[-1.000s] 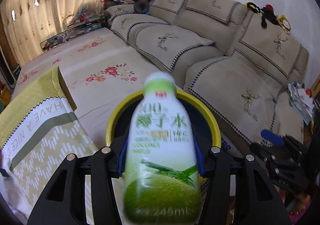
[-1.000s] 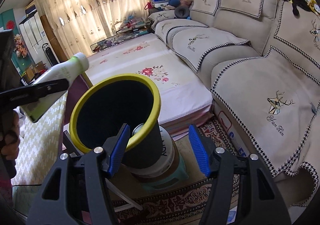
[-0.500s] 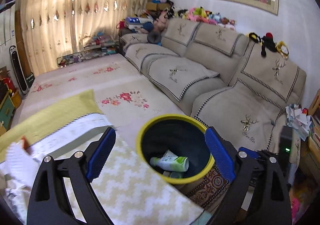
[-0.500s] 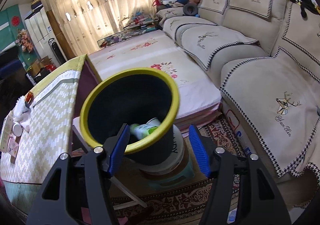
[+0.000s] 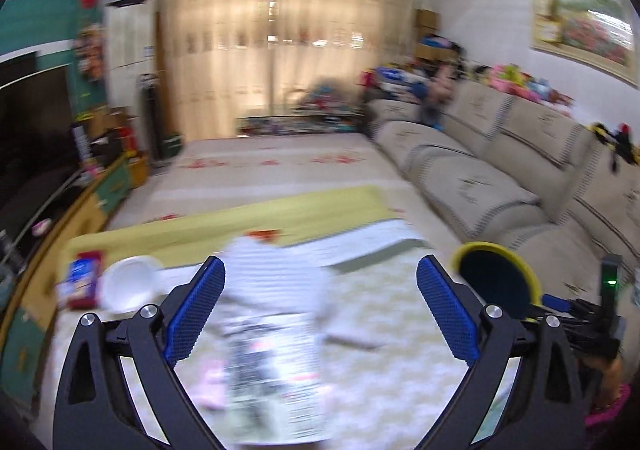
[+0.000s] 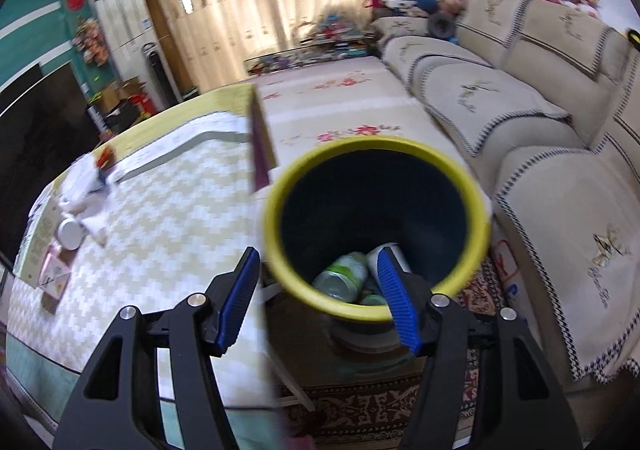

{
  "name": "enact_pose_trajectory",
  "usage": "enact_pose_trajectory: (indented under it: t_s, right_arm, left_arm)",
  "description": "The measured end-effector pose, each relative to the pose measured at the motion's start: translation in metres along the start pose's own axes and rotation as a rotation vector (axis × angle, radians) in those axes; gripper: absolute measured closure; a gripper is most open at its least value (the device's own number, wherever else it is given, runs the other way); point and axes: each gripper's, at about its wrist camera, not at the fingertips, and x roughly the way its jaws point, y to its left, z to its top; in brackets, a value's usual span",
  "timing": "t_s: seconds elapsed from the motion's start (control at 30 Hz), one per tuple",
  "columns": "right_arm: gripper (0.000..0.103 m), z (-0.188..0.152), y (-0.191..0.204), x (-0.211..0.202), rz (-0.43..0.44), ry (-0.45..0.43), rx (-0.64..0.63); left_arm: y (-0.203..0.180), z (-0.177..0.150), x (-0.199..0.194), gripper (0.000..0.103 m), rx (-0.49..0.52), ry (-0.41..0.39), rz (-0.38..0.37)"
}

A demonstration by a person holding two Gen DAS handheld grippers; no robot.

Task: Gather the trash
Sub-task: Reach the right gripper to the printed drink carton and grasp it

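Room: living room with a beige sofa point(image 6: 520, 97) and curtained windows.
Table point(image 6: 168, 209): covered in a zigzag cloth, carrying blurred wrappers point(image 5: 276, 334), a white lid point(image 5: 130, 282) and a red packet point(image 5: 82, 284).
Bin point(image 6: 280, 209): yellow-rimmed, beside the table, holding a green bottle point(image 6: 344, 274).
Left gripper point(image 5: 320, 310): jaws spread wide over the wrappers, empty.
Right gripper point(image 6: 320, 298): jaws apart at the bin's rim, gripping nothing.

The left gripper point(image 5: 320, 302), having dropped the green bottle point(image 6: 343, 277) into the yellow bin point(image 6: 276, 209), is now swinging open-jawed over the table's point(image 5: 380, 350) blurred litter point(image 5: 276, 330).
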Motion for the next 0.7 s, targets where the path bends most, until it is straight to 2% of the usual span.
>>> enact_pose_trajectory:
  t_s: [0.23, 0.27, 0.4, 0.53, 0.6, 0.7]
  right_arm:
    - [0.044, 0.006, 0.098, 0.007, 0.132, 0.014, -0.096]
    - [0.040, 0.005, 0.113, 0.005, 0.156, 0.009, -0.105]
    - [0.035, -0.004, 0.178, -0.009, 0.254, -0.011, -0.156]
    - [0.032, -0.016, 0.228, -0.027, 0.303, -0.050, -0.200]
    - [0.024, -0.022, 0.249, -0.032, 0.323, -0.066, -0.204]
    - [0.013, -0.033, 0.281, -0.031, 0.322, -0.080, -0.214]
  left_arm:
    - [0.094, -0.023, -0.023, 0.005, -0.117, -0.033, 0.113]
    - [0.105, -0.026, -0.024, 0.005, -0.130, -0.039, 0.127]
    - [0.135, -0.034, -0.027, 0.005, -0.148, -0.058, 0.170]
    - [0.158, -0.044, -0.029, 0.005, -0.172, -0.071, 0.191]
    - [0.173, -0.050, -0.029, 0.005, -0.188, -0.072, 0.198]
    - [0.172, -0.050, -0.023, 0.005, -0.210, -0.072, 0.226]
